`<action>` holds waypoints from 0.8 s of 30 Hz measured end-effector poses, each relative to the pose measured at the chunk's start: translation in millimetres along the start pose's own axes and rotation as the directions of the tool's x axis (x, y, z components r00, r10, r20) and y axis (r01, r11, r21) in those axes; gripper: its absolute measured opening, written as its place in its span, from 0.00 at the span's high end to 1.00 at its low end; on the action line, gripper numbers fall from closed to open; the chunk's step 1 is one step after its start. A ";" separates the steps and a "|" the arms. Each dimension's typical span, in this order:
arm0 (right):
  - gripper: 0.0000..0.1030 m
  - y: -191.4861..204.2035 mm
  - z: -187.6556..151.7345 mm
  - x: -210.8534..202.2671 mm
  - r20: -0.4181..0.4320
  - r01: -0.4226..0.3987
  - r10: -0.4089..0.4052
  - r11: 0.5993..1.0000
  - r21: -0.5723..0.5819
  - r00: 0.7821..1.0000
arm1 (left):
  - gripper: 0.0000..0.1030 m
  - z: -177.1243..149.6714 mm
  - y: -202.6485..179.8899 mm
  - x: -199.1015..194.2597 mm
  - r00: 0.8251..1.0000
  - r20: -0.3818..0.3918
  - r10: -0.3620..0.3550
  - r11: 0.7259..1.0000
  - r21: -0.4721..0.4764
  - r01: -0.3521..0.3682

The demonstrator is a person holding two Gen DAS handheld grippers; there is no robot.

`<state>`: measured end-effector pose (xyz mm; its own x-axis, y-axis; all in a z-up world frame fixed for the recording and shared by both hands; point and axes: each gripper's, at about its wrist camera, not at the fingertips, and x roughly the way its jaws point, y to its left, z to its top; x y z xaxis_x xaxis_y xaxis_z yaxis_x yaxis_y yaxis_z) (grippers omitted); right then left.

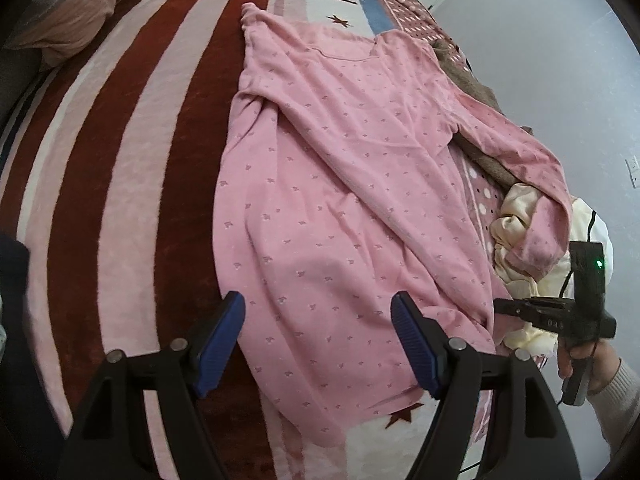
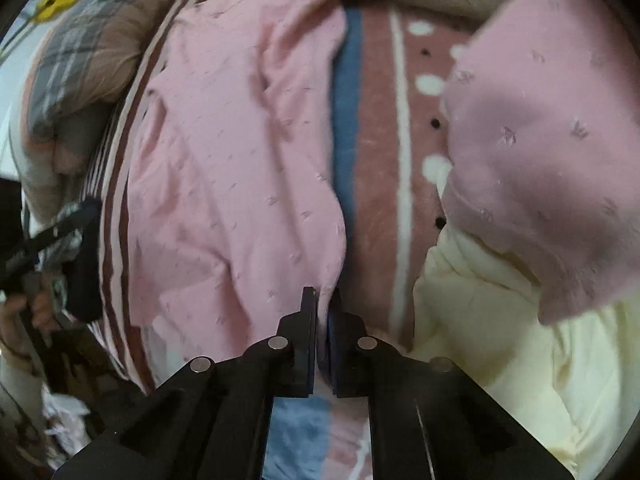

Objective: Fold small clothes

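The left tool [image 1: 318,316] hangs with its blue pads spread wide, nothing between them, low in the left wrist view just above the near hem of the pink top [image 1: 340,184]. The right tool [image 2: 323,312], at the bottom centre of the right wrist view, has its pads pressed together; the top's edge runs right up to the tips, and it looks pinched there, though the blur leaves that unsure.

The striped blanket [image 1: 132,152] covers the bed and fills most of the left wrist view. On it the pink top lies spread, back up, through the centre of that frame, one sleeve [image 1: 536,184] trailing toward the right edge over a cream garment [image 1: 516,224] and a brown one [image 1: 476,100].

The top looks like thin, soft knit: light, limp, with no stiffness to hold a crease. It will likely sag and drag on the fleecy blanket, so lifting should beat sliding. The best holds seem to be the hem corners, then the sleeve cuff [image 1: 532,254].
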<state>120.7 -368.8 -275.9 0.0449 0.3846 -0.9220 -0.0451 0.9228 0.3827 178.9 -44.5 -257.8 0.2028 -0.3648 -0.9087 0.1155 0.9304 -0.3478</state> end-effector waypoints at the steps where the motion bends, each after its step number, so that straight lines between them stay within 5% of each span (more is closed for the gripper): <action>1: 1.00 3.9 -2.8 -6.9 0.022 0.003 -0.003 1.000 -0.007 1.000 | 0.30 0.7 -1.1 -1.4 1.000 0.001 -0.002 1.000 0.000 0.002; 8: 1.00 11.4 -22.2 -55.5 0.166 0.022 -0.024 1.000 0.013 0.986 | 0.30 3.6 -6.7 -10.5 1.000 0.012 -0.009 1.000 0.011 0.009; 14: 0.98 -6.9 -27.5 -54.4 0.145 0.013 -0.025 0.996 0.084 0.989 | 0.30 3.3 -10.3 -10.8 1.000 0.011 -0.010 1.000 0.017 0.010; 16: 0.77 -12.1 -19.4 -41.0 0.111 0.035 -0.045 0.995 0.091 0.993 | 0.30 3.8 -11.9 -10.2 1.000 0.010 -0.009 1.000 0.022 0.008; 17: 0.58 -13.1 -16.4 -37.8 0.116 0.045 -0.053 0.996 0.074 0.992 | 0.30 4.0 -13.0 -10.2 1.000 0.011 -0.009 1.000 0.026 0.008; 20: 0.48 -15.3 -4.7 -19.1 0.097 0.076 -0.077 0.997 0.011 0.992 | 0.30 4.0 -15.7 -9.4 1.000 0.010 -0.008 0.999 0.032 0.007; 22: 0.47 -22.4 -0.4 -1.5 0.022 0.021 -0.022 0.999 0.036 1.000 | 0.30 4.0 -16.8 -8.7 1.000 0.008 -0.007 0.999 0.034 0.007; 23: 0.57 -24.7 -1.0 4.1 -0.002 -0.022 0.022 0.999 0.049 1.000 | 0.30 4.1 -17.5 -8.5 1.000 0.007 -0.007 0.999 0.034 0.007; 24: 0.88 -24.5 -3.0 5.8 -0.012 -0.051 0.052 0.998 0.048 0.999 | 0.30 4.1 -18.0 -8.7 1.000 0.008 -0.007 0.999 0.034 0.007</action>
<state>119.0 -389.2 -290.8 0.0309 0.4313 -0.9017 0.0001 0.9021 0.4316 179.0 -58.2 -242.7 0.2092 -0.3720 -0.9043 0.1495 0.9261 -0.3464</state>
